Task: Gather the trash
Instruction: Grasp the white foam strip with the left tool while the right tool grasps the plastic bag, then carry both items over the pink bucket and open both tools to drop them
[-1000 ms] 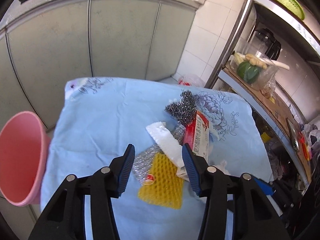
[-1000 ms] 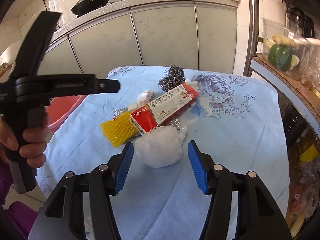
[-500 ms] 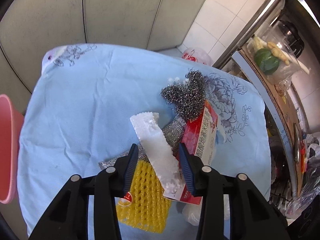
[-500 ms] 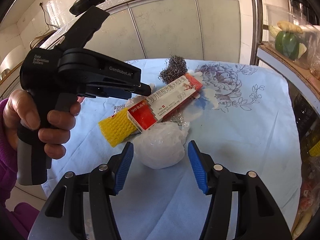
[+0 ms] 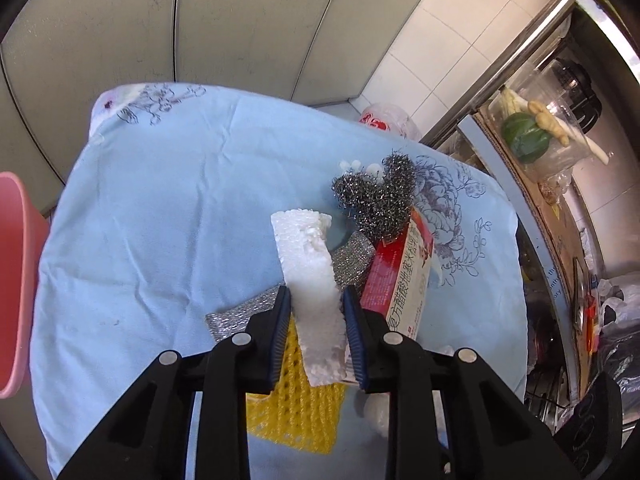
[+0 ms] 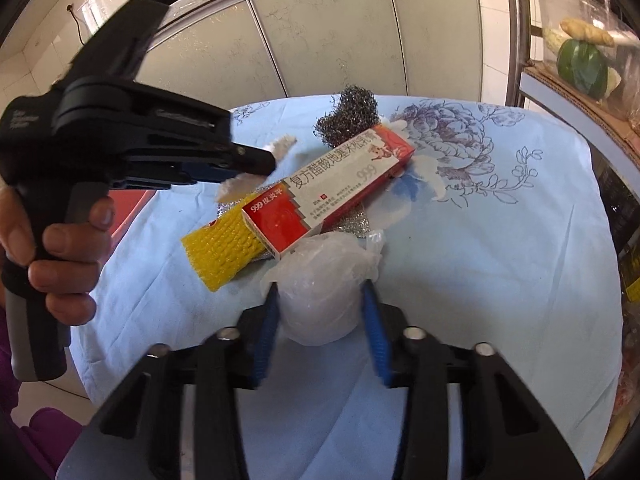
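Note:
A pile of trash lies on a table with a blue cloth [image 5: 160, 208]. My left gripper [image 5: 316, 300] is shut on a white foam strip [image 5: 310, 264] and holds it over a yellow foam net [image 5: 296, 404] and a silver pad [image 5: 240, 314]. A red and white medicine box [image 6: 332, 188] and steel wool [image 6: 348, 118] lie beside it. My right gripper [image 6: 320, 296] has closed around a white crumpled plastic ball [image 6: 320, 296], its blue pads touching both sides. The left gripper also shows in the right wrist view [image 6: 256, 164].
A pink bin [image 5: 16, 300] stands at the table's left edge. Grey cabinets [image 5: 160, 20] are behind the table. A metal shelf [image 5: 532, 208] with vegetables and clutter runs along the right.
My left gripper moved forward and closed on the foam strip, lifting it. My right gripper narrowed from wide open onto the plastic ball.

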Demonstrator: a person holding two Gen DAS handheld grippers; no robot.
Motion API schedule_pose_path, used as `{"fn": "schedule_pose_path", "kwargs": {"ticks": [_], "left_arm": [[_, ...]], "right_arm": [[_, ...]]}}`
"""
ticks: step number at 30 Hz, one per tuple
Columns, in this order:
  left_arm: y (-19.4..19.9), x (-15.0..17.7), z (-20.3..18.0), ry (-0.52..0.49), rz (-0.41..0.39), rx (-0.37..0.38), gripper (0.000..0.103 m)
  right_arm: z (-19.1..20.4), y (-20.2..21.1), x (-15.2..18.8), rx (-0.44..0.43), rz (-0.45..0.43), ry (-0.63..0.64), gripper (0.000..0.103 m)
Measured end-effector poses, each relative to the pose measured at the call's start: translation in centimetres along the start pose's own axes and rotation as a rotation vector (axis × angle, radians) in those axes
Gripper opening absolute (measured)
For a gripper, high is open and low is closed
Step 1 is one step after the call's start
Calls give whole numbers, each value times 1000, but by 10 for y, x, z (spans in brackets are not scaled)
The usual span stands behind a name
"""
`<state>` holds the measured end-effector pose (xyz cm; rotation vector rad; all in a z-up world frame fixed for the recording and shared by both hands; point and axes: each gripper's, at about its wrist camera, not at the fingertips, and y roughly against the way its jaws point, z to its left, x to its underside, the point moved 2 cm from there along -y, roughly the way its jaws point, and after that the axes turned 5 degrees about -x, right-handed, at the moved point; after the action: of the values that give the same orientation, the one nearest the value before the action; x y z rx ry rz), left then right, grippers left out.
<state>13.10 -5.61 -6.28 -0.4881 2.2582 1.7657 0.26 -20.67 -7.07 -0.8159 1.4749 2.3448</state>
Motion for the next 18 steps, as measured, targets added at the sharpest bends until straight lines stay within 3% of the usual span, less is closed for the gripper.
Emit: {"fn": "schedule_pose_path", "kwargs": {"ticks": [3,5,12,18], "left_arm": [[15,4,4,-9,-45,2,26],[24,7,7,-5,-69,22,26],[62,20,13,-64,-215,-20,26],[82,32,23,-80,-294,-39,26]], "right_arm": [[0,5,2,2,-11,-5,28],[-1,10,4,10,-19,-9,27],[-6,39,3,76,-77,-19,27],[-2,53,-7,109,-118,-16,27]]}}
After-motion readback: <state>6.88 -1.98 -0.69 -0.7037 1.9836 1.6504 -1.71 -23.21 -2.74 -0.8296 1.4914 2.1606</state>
